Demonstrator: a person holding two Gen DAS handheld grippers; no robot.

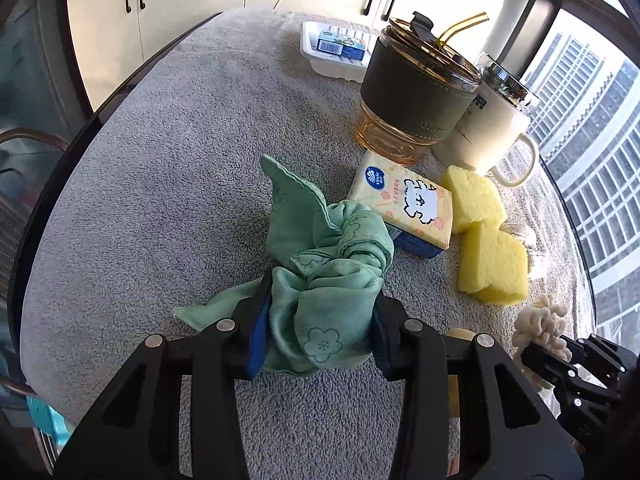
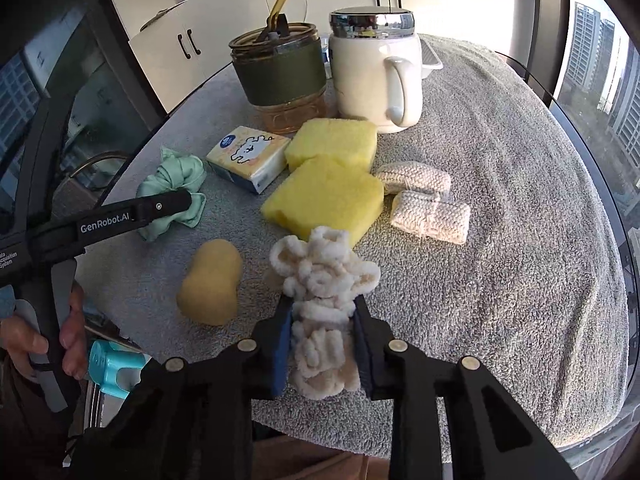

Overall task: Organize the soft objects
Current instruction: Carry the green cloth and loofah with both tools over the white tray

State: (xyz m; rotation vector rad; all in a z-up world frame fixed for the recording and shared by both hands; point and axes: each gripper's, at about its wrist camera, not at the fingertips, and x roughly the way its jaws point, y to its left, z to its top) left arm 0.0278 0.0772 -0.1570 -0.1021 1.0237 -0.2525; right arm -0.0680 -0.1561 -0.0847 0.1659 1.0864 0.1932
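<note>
Clamped in the left gripper (image 1: 316, 328), a green cloth (image 1: 324, 276) sat bunched on the grey towel (image 1: 160, 160), just left of the tissue pack (image 1: 404, 208). Right of that pack lay two yellow sponges (image 2: 332, 172). Nearer than these, the right gripper (image 2: 322, 344) pinched a cream chenille cloth (image 2: 320, 300).

- "GenRobot.AI" in white on left gripper (image 2: 162, 210) arm
- "Gompas…", partly cut off, embossed on amber cup's green sleeve (image 1: 416, 88)
- tissue pack (image 1: 404, 204): blue logo, small print unreadable
</note>
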